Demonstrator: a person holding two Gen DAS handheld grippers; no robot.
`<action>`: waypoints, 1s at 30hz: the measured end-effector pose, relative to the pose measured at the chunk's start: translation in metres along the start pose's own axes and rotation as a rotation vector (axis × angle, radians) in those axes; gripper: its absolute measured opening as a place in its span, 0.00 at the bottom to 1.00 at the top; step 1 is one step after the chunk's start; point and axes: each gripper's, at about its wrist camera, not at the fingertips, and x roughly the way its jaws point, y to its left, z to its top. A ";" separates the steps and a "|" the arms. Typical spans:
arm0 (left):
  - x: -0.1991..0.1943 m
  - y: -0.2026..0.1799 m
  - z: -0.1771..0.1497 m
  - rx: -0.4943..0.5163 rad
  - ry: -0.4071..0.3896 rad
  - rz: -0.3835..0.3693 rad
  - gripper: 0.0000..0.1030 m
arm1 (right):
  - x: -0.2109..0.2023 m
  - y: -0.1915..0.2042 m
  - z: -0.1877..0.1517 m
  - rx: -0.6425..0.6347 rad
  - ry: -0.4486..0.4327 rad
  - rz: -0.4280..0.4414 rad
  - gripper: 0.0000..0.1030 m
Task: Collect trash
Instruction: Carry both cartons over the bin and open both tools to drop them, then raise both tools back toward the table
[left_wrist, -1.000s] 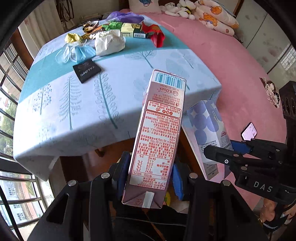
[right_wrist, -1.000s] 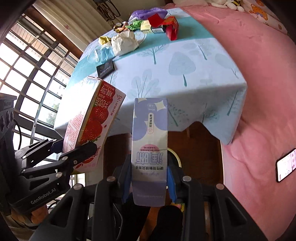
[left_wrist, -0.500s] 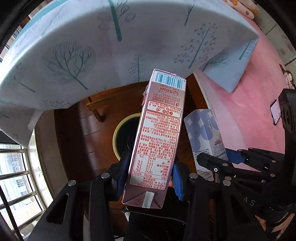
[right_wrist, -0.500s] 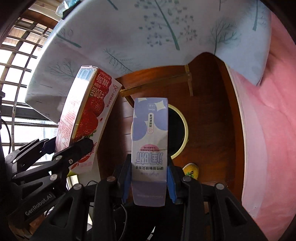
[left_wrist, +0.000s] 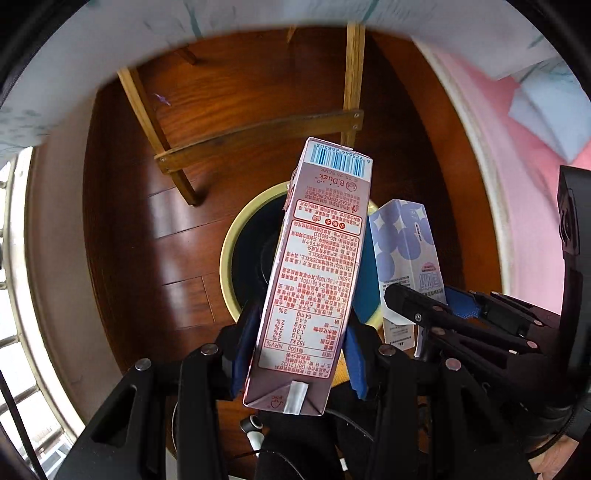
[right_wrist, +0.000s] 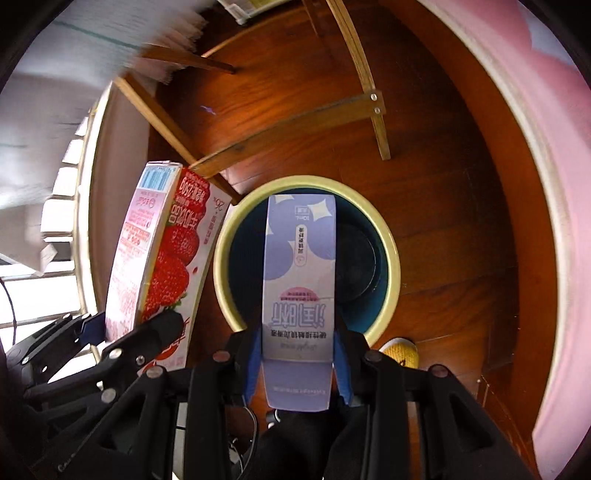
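Note:
My left gripper (left_wrist: 295, 347) is shut on a pink strawberry milk carton (left_wrist: 317, 273), its blue pads pressing both sides. The same carton (right_wrist: 159, 258) shows at the left of the right wrist view. My right gripper (right_wrist: 297, 365) is shut on a pale purple carton (right_wrist: 299, 280), which also appears beside the pink one (left_wrist: 406, 251) in the left wrist view. Both cartons hang above a round bin (right_wrist: 391, 266) with a cream rim and dark inside, standing on the wooden floor. The pink carton sits over the bin's rim (left_wrist: 229, 258), the purple one over its opening.
Wooden table legs and a crossbar (left_wrist: 258, 129) stand just beyond the bin. The tablecloth's edge (left_wrist: 110, 44) hangs above. A pink bed (right_wrist: 554, 184) runs along the right. A yellow object (right_wrist: 400, 350) lies on the floor by the bin. Window bars (left_wrist: 14, 332) are at the left.
Both grippers have dropped from tabletop height to below the tablecloth, each still gripping its carton. The bin came into view and now lies close beneath them.

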 end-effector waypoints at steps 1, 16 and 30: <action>0.007 0.001 0.004 0.009 0.002 0.003 0.41 | 0.005 -0.002 0.001 0.009 -0.001 0.000 0.33; 0.001 0.029 0.014 -0.019 -0.101 0.012 0.85 | 0.004 -0.006 0.006 0.070 -0.057 -0.018 0.54; -0.147 0.034 -0.011 -0.048 -0.222 -0.034 0.85 | -0.126 0.040 -0.026 0.030 -0.127 -0.028 0.54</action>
